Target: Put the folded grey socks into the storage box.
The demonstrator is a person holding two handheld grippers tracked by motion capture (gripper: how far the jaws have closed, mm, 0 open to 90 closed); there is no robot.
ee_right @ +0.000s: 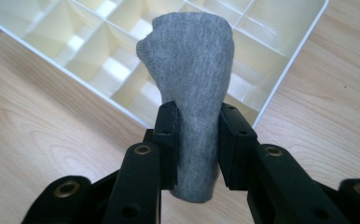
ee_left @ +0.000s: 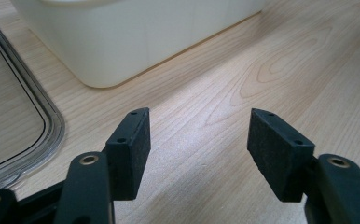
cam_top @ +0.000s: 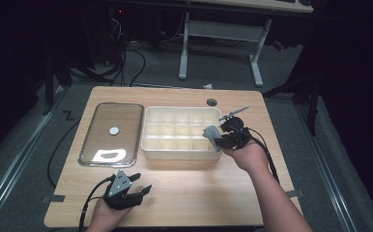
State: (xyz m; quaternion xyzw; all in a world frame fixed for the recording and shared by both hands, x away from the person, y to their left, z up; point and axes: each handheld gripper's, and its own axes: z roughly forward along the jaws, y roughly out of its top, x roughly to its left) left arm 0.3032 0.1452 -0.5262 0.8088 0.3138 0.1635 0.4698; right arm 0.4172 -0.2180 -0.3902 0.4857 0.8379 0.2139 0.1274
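Note:
A rolled grey cloth point(ee_right: 192, 60) stands upright between the pads of my right gripper point(ee_right: 197, 116), which is shut on its lower half. In the high view the cloth point(cam_top: 210, 131) and the right gripper point(cam_top: 218, 137) hang over the front right corner of a cream box point(cam_top: 179, 153) divided into several compartments point(ee_right: 99, 37), which look bare. My left gripper point(cam_top: 142, 182) rests low near the table's front left, apart from the box. Its jaws point(ee_left: 199, 123) stand wide open over bare wood with nothing between them.
A clear flat lid point(cam_top: 90, 125) with a small white disc point(cam_top: 114, 130) on it lies left of the box; its rim point(ee_left: 52, 126) is close to the left gripper. A round cable hole point(cam_top: 211, 102) sits behind the box. Another desk stands beyond the table.

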